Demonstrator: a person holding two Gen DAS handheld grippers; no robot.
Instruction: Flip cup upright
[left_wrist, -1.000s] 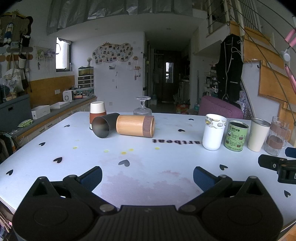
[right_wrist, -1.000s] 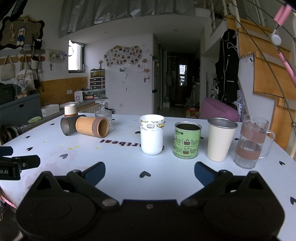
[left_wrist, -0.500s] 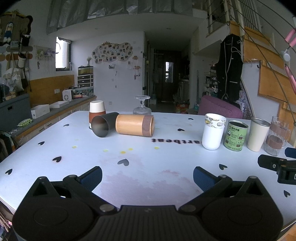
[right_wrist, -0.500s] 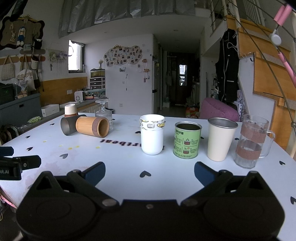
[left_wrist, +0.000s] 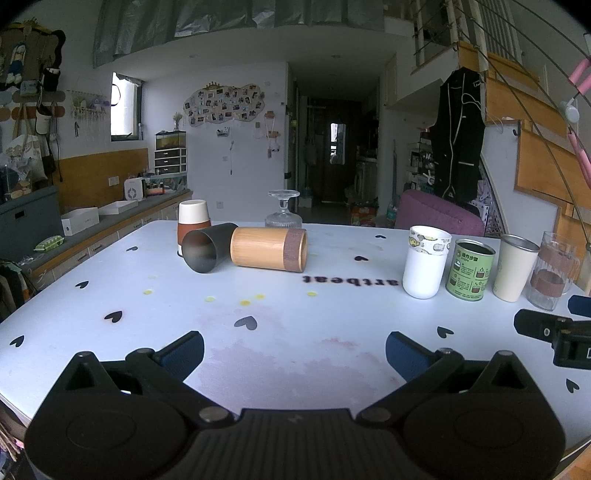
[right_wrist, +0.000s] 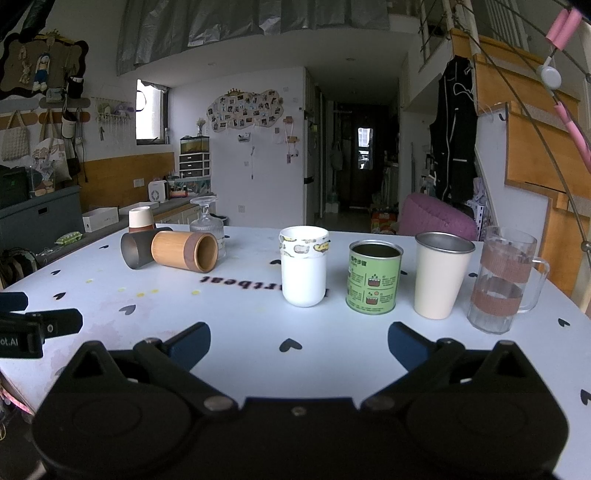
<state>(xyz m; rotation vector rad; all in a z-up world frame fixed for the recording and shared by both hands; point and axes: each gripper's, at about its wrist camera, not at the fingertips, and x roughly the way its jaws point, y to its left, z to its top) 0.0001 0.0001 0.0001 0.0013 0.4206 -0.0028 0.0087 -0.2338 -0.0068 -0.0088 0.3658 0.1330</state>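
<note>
Jaws of both the left gripper (left_wrist: 294, 349) and right gripper (right_wrist: 298, 341) are standing wide and empty, best approaching the bamboo cup (left_wrist: 269, 249) lying at 12 o'clock across its barrel, clearing the black cup (left_wrist: 204, 251) touching it.

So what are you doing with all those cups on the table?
Someone holds a gripper in each hand, and both the left gripper and right gripper are open, hovering above the table, holding nothing. Cups need standing up: the bamboo cup and black cup lie on their sides. The white cup, green tin, cream cup and glass mug already stand upright.
</note>
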